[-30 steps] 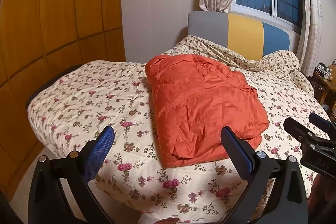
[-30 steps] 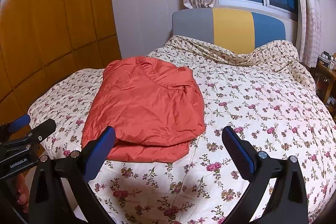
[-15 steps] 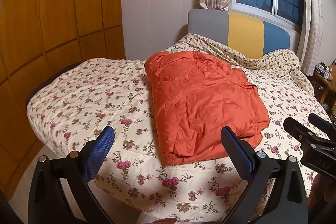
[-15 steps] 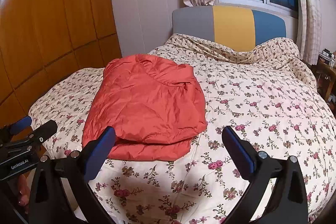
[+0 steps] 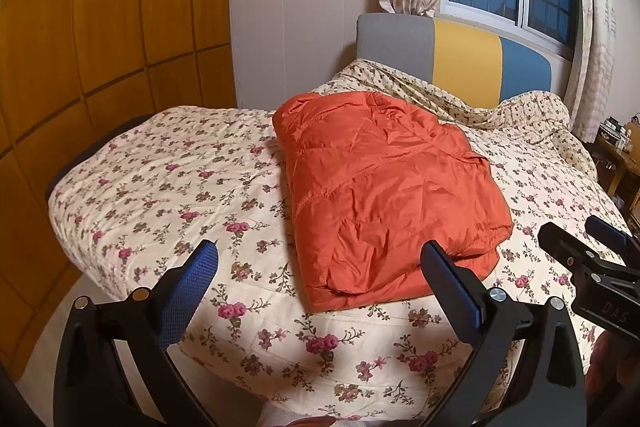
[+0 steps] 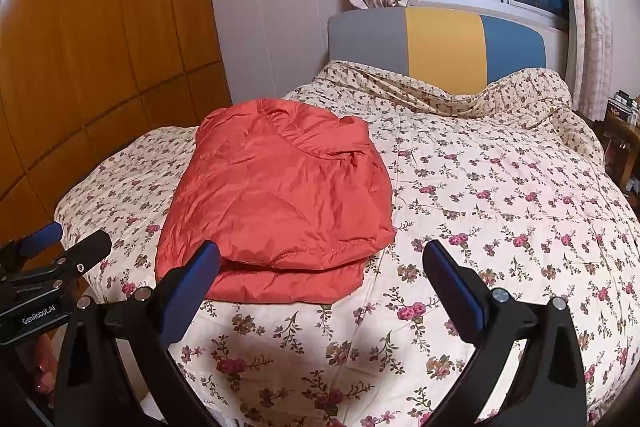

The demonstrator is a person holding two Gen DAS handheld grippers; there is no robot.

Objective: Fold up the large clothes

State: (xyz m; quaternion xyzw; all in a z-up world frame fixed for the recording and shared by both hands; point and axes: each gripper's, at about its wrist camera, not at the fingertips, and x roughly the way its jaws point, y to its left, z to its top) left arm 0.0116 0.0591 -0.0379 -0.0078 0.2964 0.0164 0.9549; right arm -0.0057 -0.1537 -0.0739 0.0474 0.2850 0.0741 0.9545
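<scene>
Beneath folded jacket [image 5: 384, 187], lower layers hidden.

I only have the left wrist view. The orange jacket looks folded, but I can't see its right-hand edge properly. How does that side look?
Observer: In the right wrist view the orange jacket shows two stacked layers at its near edge, the upper one ending in a gathered hem.
Operator: Is my right gripper holding anything?
Observer: No. The right gripper is open, fingers wide apart above the floral quilt, clear of the jacket.
Operator: Any free bed to the right of the jacket?
Observer: Yes, the quilt lies bare from the jacket's right edge across to the bed's far side.
</scene>
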